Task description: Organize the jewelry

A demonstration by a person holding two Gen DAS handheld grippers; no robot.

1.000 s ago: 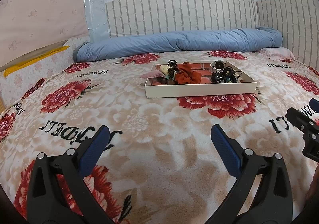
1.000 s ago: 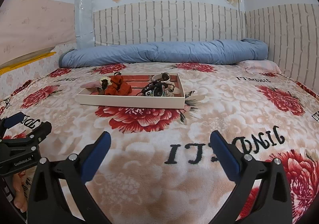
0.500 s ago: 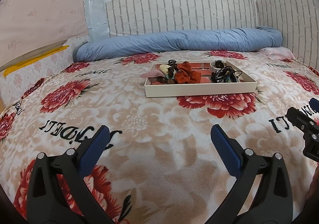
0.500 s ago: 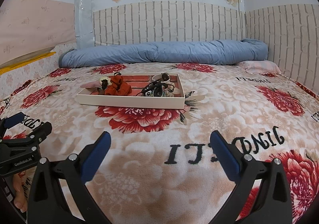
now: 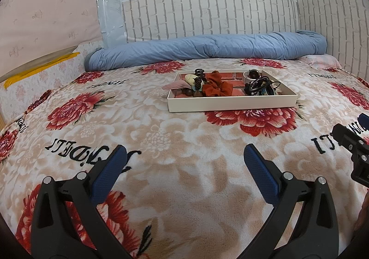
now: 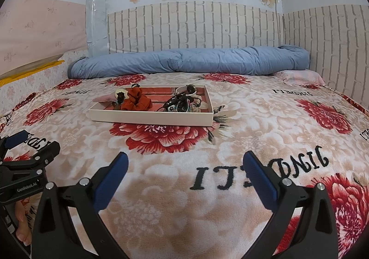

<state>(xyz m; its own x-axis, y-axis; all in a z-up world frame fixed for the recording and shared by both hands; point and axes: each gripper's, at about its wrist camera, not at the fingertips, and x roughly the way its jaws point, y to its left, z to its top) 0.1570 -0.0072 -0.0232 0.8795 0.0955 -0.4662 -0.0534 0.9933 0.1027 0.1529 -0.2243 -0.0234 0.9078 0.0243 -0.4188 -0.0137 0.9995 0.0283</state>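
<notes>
Two splayed grippers (image 5: pixel 183 163) (image 6: pixel 185 164); ruffled scrunchie (image 5: pixel 216 87) (rust) in cardboard tray (image 5: pixel 230 104).

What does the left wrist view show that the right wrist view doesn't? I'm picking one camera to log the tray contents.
Only the left wrist view shows the open left gripper up front, with the right gripper's tip at its right edge.

Only the right wrist view shows the open right gripper, a "GenRobot.AI" label on the left gripper, and fingers holding it.

Both show the white tray on the floral blanket, with the rust-red scrunchie and the tangle of dark jewelry inside.
</notes>
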